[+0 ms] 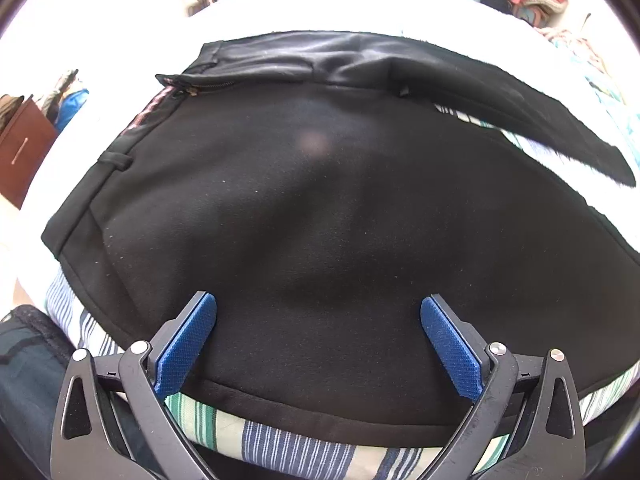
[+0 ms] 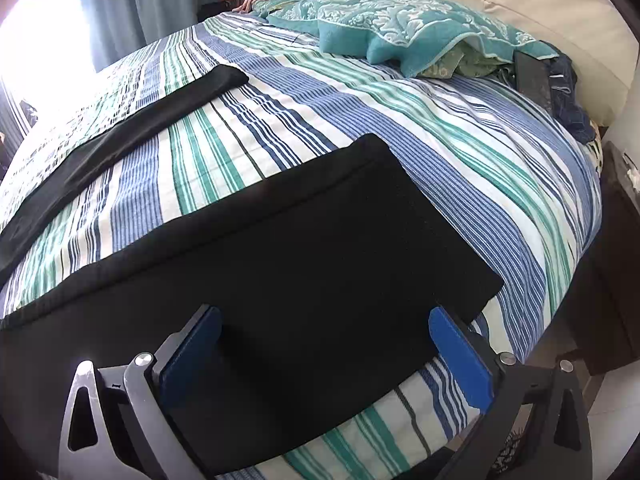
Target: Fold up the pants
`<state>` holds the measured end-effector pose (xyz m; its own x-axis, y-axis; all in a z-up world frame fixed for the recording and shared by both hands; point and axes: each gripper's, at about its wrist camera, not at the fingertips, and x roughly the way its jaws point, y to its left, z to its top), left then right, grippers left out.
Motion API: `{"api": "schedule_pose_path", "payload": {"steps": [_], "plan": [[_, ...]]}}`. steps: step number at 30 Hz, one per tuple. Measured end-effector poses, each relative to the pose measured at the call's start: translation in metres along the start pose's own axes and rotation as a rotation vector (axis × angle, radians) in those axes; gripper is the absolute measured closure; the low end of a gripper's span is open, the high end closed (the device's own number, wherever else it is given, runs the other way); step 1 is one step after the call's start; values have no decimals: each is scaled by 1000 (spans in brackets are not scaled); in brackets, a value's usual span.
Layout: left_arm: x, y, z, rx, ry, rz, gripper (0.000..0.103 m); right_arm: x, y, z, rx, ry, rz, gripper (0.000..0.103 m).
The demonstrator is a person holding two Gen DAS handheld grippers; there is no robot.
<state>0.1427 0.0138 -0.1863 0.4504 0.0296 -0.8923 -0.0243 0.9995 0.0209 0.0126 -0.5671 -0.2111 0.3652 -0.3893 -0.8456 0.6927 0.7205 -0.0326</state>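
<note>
Striped bedspread [image 2: 360,92] carries black pants [image 2: 280,248] — both grippers' jaws spread.

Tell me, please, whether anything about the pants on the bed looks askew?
Yes: the two legs of the black pants splay apart, with the far leg angled away and striped sheet showing between them.

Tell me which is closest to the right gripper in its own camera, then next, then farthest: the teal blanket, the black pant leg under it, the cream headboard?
From the right gripper:
1. Black pant leg, right under the open fingers.
2. Teal blanket, bunched up far across the striped bed sheet.
3. Cream headboard, behind the blanket at the far right.
</note>
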Motion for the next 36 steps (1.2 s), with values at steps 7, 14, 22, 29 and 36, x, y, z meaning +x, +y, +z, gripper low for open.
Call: {"api": "schedule_pose_path", "payload": {"steps": [7,14,22,29,36], "plan": [[-6,-6,-1,-11,-11,-81,1,-60,88,-40,-242,-100,291,0],[-18,-6,39,-17,-90,-92,1,-58,170,-83,-501,-46,318,0],[50,0,153,-100,-12,55,1,-41,178,-91,-496,22,349,0],[56,-7,138,45,0,72,1,-35,172,-90,-446,32,388,0],[52,8,118,-5,-63,42,1,-34,179,-70,-469,135,387,0]]}}
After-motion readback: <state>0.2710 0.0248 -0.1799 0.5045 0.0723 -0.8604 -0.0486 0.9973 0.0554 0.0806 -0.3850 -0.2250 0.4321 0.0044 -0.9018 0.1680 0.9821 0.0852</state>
